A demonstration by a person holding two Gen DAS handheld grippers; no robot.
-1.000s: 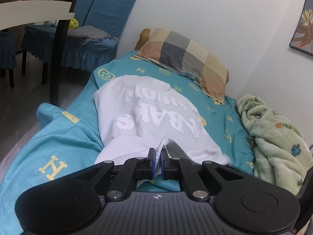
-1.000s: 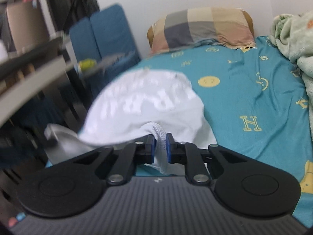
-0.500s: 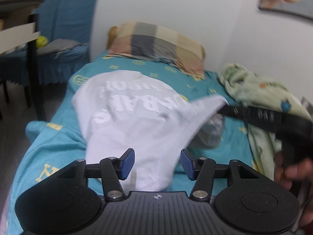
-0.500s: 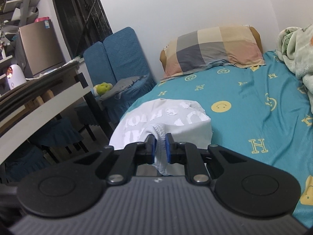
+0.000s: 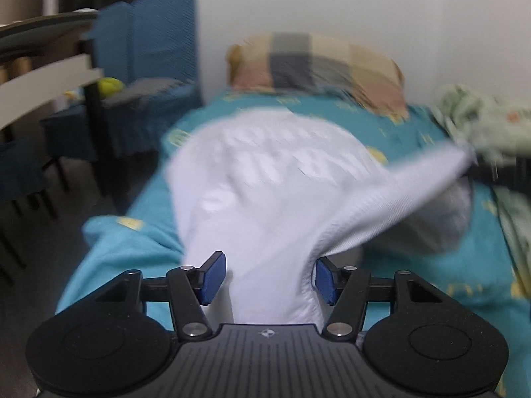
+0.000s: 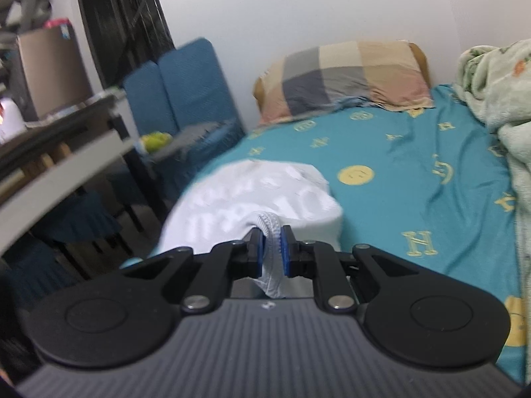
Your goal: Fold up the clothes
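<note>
**One edge held, one let go**

The right gripper (image 6: pixel 272 247) pinches the hem of a white printed cotton T-shirt (image 5: pixel 282 179), lifting it off the teal patterned bed sheet (image 6: pixel 415 165), apparently for a fold; the left gripper (image 5: pixel 267 277) gapes, fabric draped loosely between.

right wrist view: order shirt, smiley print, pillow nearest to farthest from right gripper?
1. Shirt: clamped in the right gripper jaws, draped ahead and to the left.
2. Smiley print: on the sheet, ahead and slightly right.
3. Pillow: at the bed's far end, by the wall.
</note>
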